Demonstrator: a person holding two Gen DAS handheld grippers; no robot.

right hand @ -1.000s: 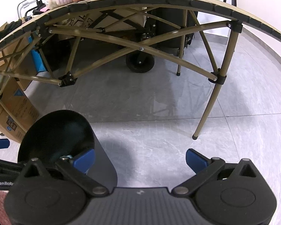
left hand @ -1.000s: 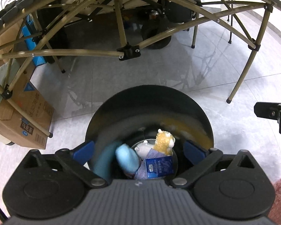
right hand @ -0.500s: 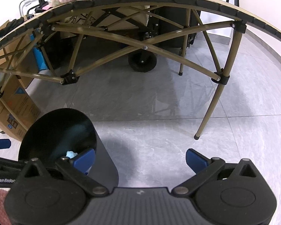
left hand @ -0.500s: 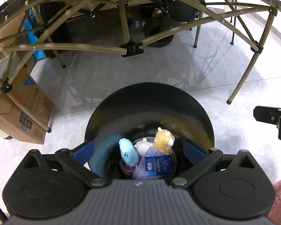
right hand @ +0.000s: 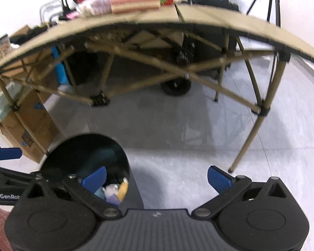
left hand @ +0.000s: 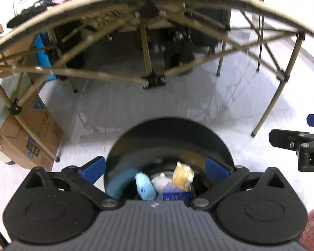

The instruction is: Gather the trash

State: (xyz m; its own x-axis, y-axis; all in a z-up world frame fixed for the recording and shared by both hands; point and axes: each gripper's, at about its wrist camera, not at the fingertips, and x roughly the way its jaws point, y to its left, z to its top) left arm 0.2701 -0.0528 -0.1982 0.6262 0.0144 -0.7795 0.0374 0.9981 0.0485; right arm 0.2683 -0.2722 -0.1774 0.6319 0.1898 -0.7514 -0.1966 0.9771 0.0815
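One black bin [left hand: 169,138], three plush toys [left hand: 183,174], one carton [left hand: 175,195], one cardboard box [left hand: 34,133]

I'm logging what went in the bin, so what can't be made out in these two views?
- Bin bottom, left wrist view: cut off by the left gripper body, hiding the purple carton's print.
- Bin contents, right wrist view: blurred, partly behind a blue finger.
- Tabletop items: smeared by motion blur.

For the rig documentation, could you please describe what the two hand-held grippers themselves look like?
Both match: the left hand-held gripper and the right hand-held gripper have a ribbed dark grey body, two round black housings, black link arms with silver pivots, and blue finger pads. White "GenRob" lettering marks the left one's side.
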